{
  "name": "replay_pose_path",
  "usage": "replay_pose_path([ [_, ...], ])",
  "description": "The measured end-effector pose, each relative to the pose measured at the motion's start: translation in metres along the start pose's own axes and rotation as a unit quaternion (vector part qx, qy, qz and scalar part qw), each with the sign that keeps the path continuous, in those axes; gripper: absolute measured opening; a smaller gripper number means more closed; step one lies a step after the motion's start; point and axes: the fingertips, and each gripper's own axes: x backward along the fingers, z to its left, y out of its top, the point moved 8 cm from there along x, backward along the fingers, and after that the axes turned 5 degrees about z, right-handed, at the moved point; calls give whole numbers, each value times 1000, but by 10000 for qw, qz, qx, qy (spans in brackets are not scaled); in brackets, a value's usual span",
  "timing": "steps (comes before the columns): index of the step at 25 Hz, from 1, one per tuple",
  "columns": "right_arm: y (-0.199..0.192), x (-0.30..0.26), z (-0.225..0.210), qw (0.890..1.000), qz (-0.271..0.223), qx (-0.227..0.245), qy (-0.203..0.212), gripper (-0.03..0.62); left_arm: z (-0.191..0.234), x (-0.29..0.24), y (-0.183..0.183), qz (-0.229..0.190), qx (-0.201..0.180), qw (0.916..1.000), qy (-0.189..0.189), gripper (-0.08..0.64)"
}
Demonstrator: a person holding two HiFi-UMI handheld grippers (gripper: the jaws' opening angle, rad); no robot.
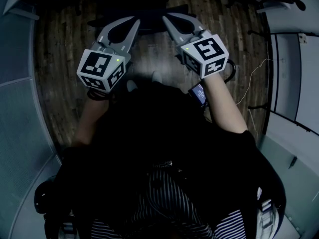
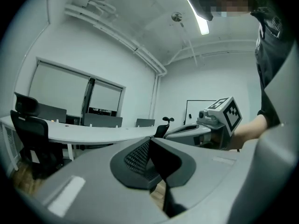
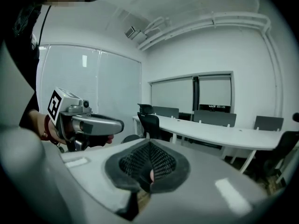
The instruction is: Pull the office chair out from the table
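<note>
**Evidently both claws shut and empty, chair well off**

Both claws are held up at the top middle of the head view, above the wooden floor. The left claw and the right claw each have their jaws pressed together with nothing between the pads.

The office chair, black and high-backed, stands left of centre in the right gripper view. It is tucked against the left end of the long white surface, well apart from either claw.

By its look the chair is fairly heavy but should roll freely, and its frame looks stiff. A sound hold would be the top rim of the backrest, taken centrally. An off-centre pull would likely swivel the seat instead of drawing it out.
</note>
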Motion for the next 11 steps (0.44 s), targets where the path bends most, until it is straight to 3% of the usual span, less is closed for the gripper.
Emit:
replay_pose_path([
  [11,6,-21,18,9999,15,119,30,0,7,6,-5,167,-471,9985,-211,6],
])
